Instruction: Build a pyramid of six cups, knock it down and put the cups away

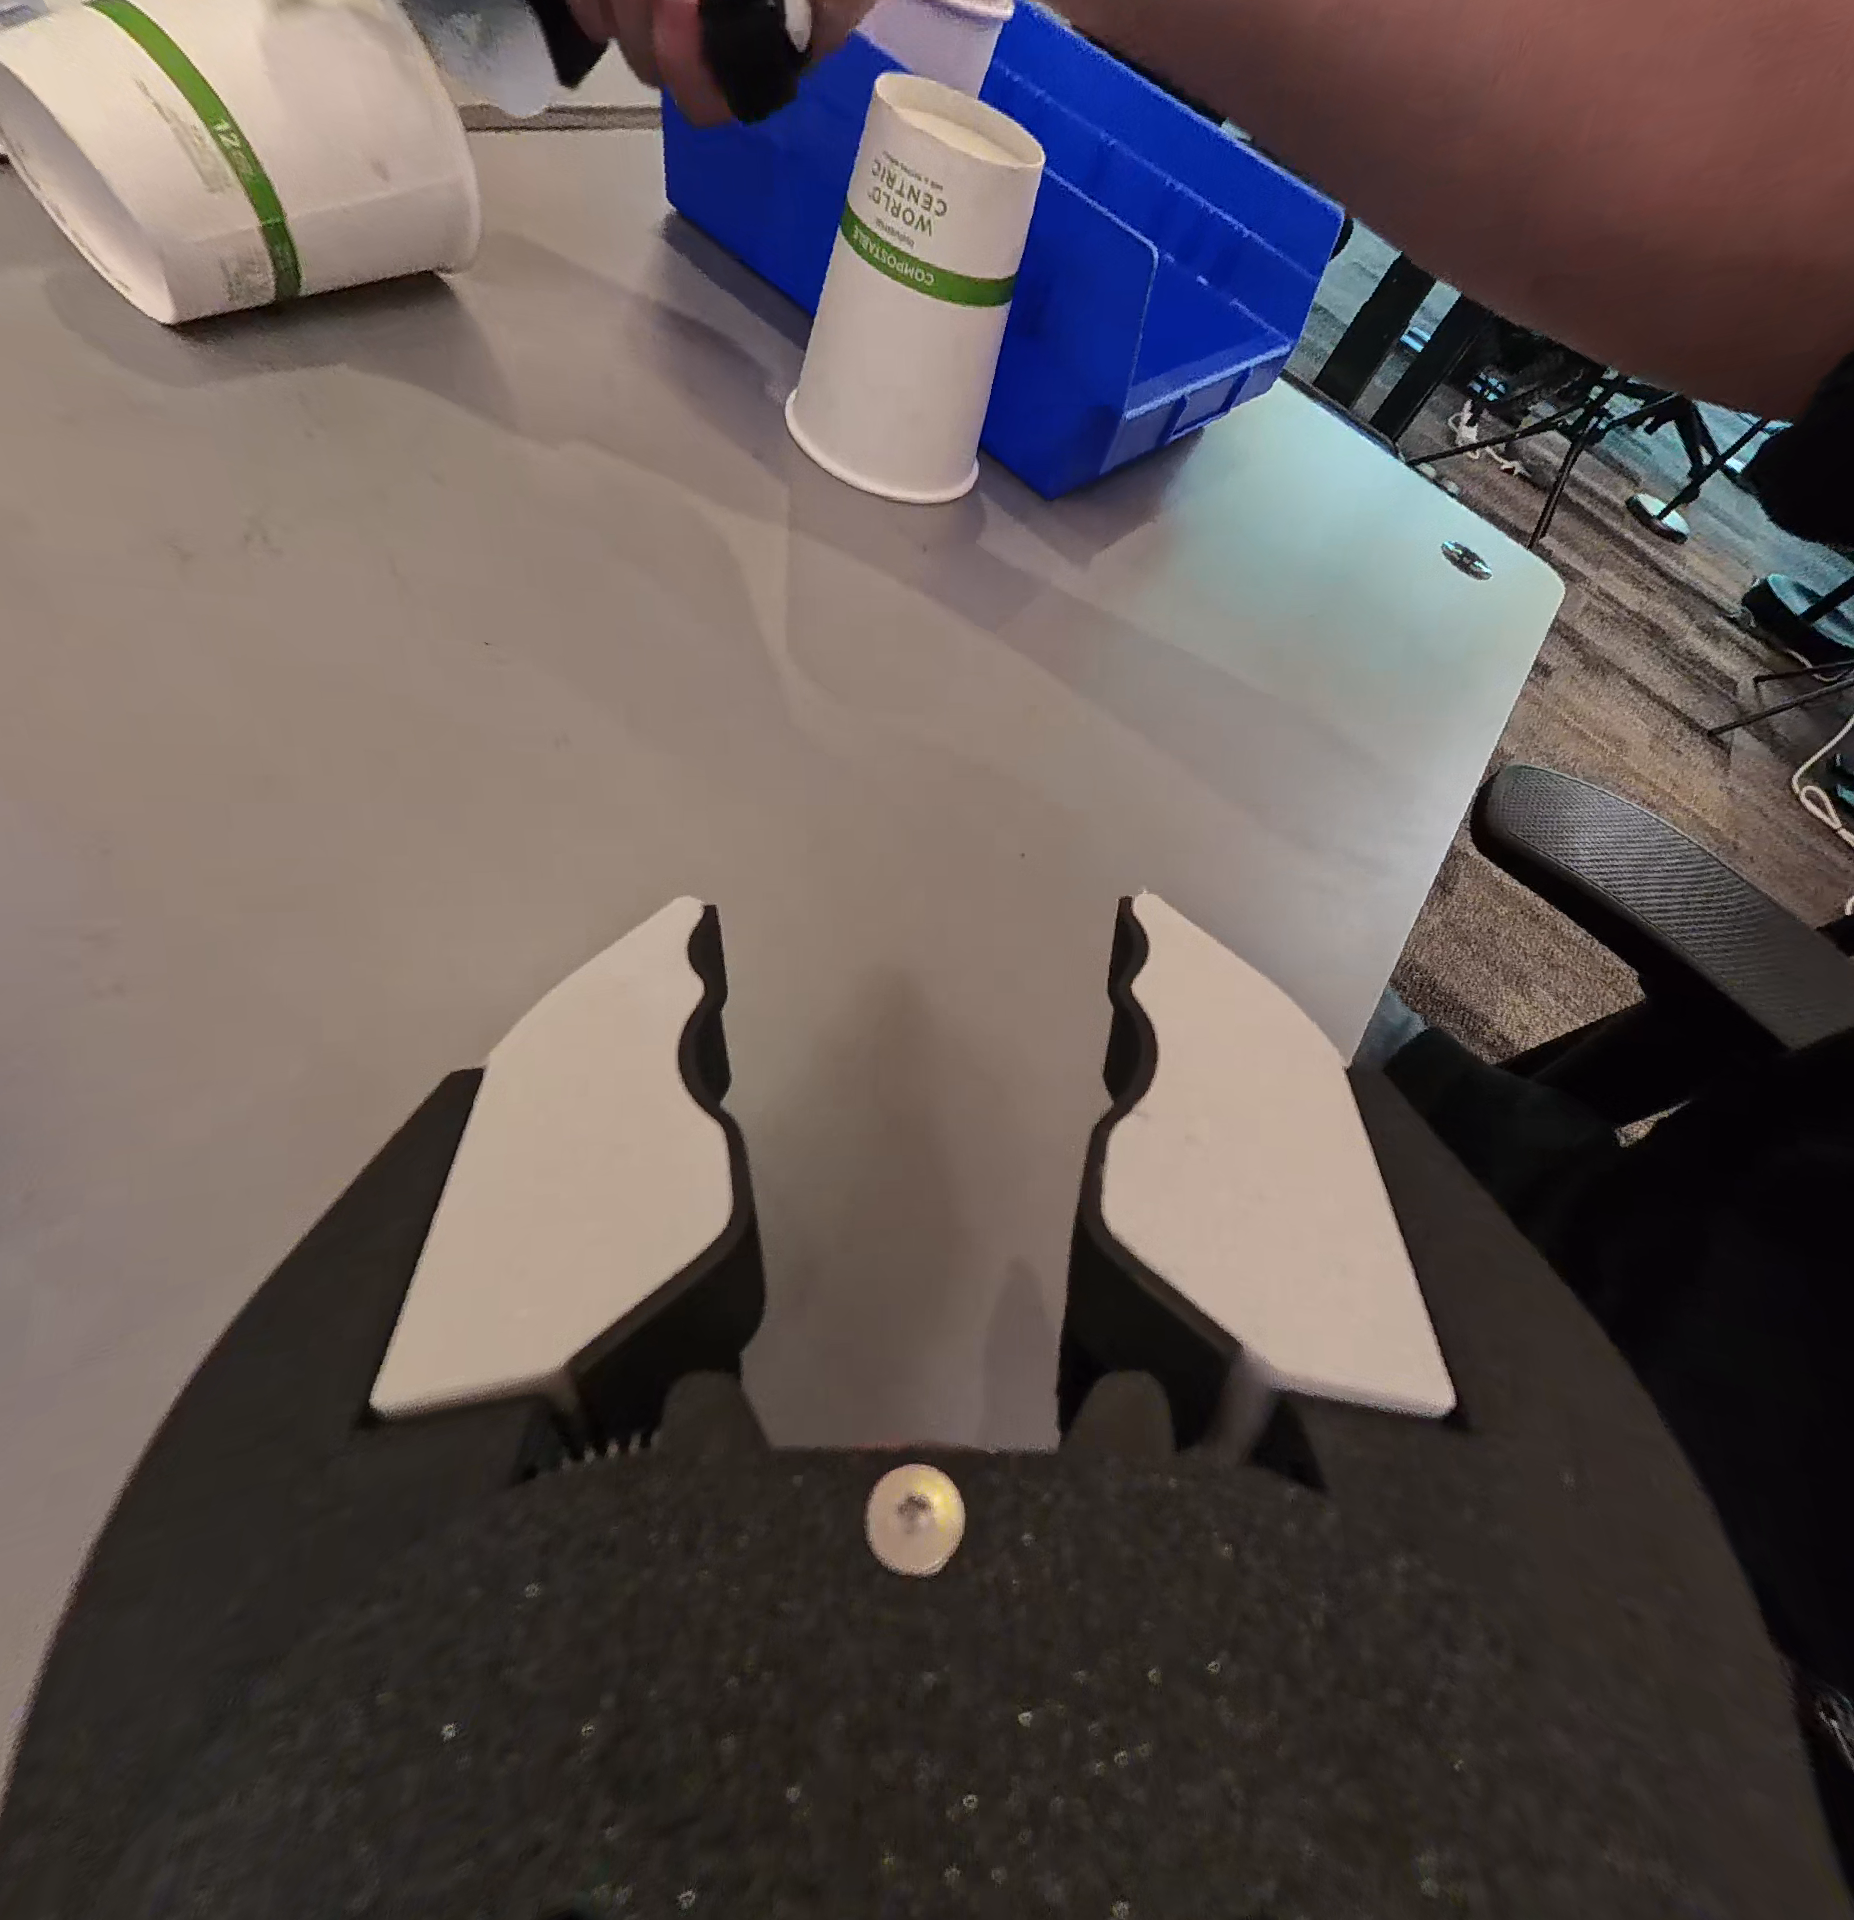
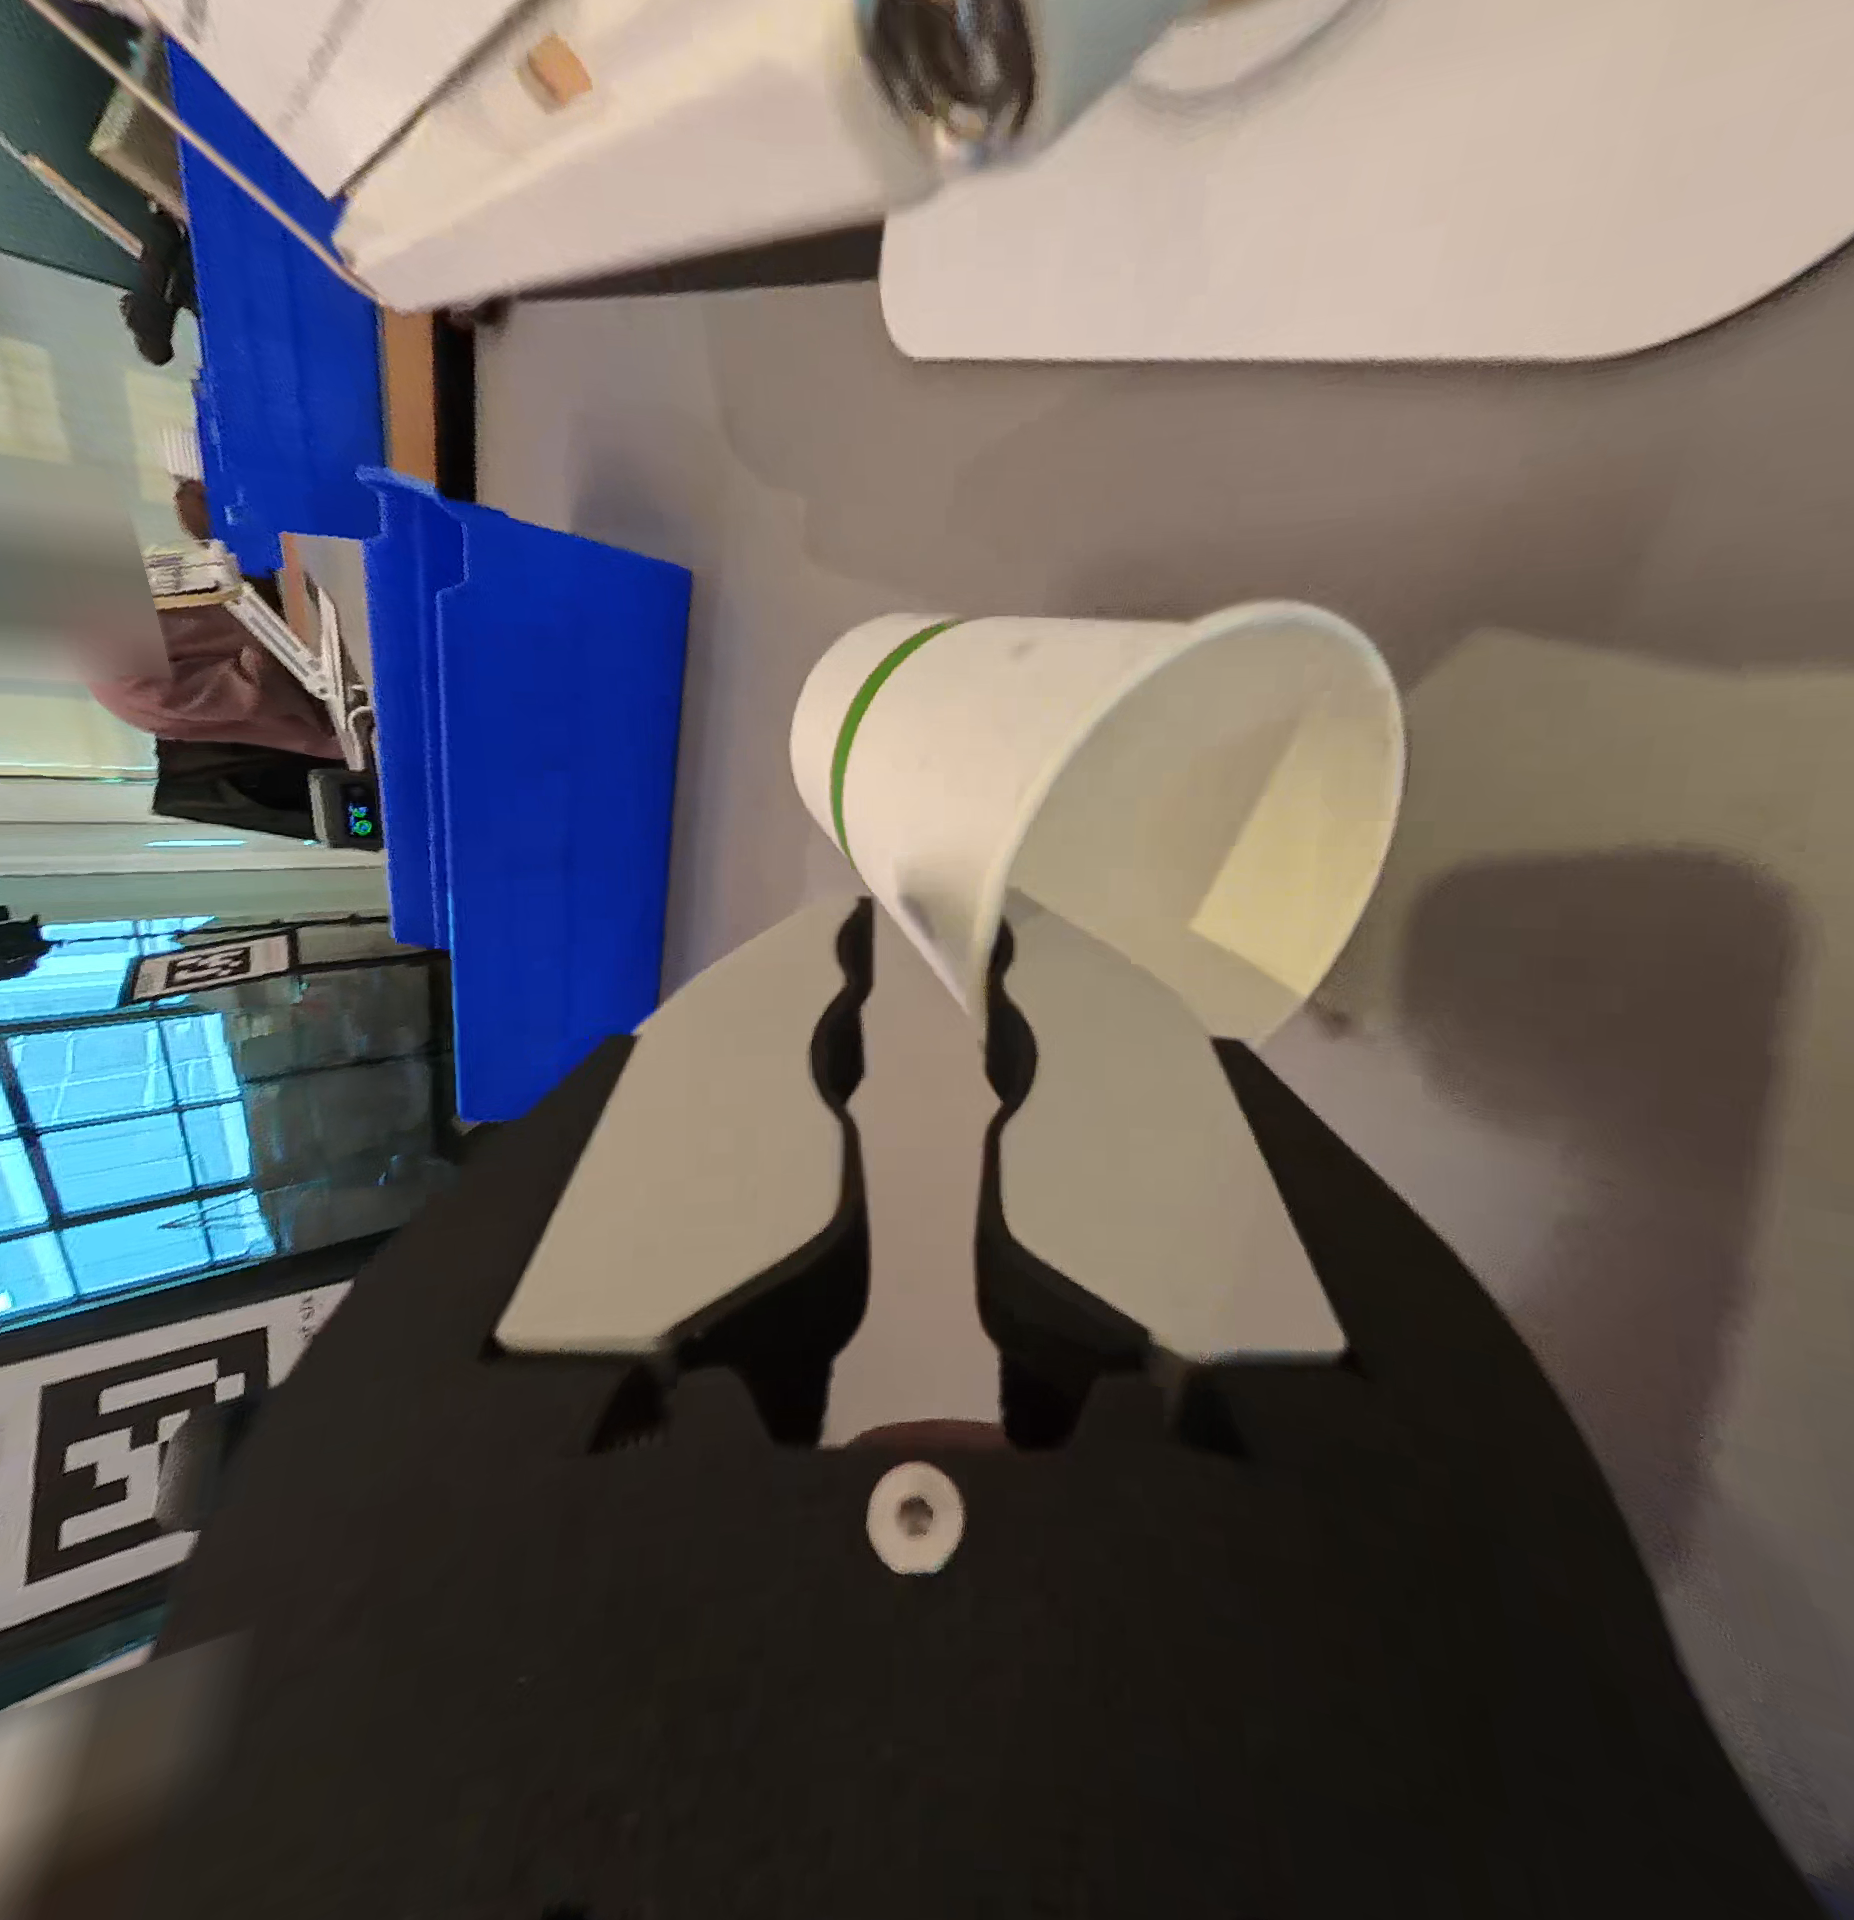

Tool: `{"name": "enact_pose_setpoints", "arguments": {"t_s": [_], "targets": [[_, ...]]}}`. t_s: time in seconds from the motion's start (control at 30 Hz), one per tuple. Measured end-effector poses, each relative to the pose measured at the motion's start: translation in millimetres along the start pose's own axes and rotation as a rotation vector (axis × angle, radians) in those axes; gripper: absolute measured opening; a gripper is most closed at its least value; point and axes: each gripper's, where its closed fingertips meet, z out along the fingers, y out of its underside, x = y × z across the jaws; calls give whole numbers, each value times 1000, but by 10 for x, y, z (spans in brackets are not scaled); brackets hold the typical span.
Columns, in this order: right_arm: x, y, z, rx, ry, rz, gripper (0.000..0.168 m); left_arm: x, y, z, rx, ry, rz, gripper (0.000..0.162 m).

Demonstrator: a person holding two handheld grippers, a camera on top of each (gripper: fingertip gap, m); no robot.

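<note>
Left gripper [image 1: 918, 914] low over bare tabletop [image 1: 383, 675], jaws apart, nothing between. Inverted cup [image 1: 918, 301] upright far ahead, just beside blue bin [image 1: 1162, 312]; second cup [image 1: 227, 166] on its side, far left. Right gripper [image 2: 928, 935] rolled sideways, jaws clamped on wall of held cup [image 2: 1058, 790] at its rim, mouth facing right.

Grey table [image 1: 383, 675], upturned cup [image 1: 918, 312], blue bin [image 1: 1162, 312]
</note>
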Motion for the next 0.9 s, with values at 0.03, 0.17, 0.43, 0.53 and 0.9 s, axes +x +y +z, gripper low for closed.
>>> {"name": "enact_pose_setpoints", "arguments": {"t_s": [0.03, 0.17, 0.43, 0.53, 0.9], "targets": [[-29, 19, 31, -6, -26, -1, 9, 3, 3, 7, -2, 0, 2, 70], [-294, 31, 30, 37, -180, -14, 0, 15, 8, 12, -5, 2, 6, 70], [-1279, 369, -1076, 188, -43, -663, 0, 14, -8, -54, 13, 5, -17, 70], [-1314, 368, -1920, 290, 354, -949, 0, 34, -27, -56, 20, 20, -31, 70], [-4, 532, -3415, -395, 973, -901, 0, 97, -3, 75, -16, 35, -11, 70]]}}
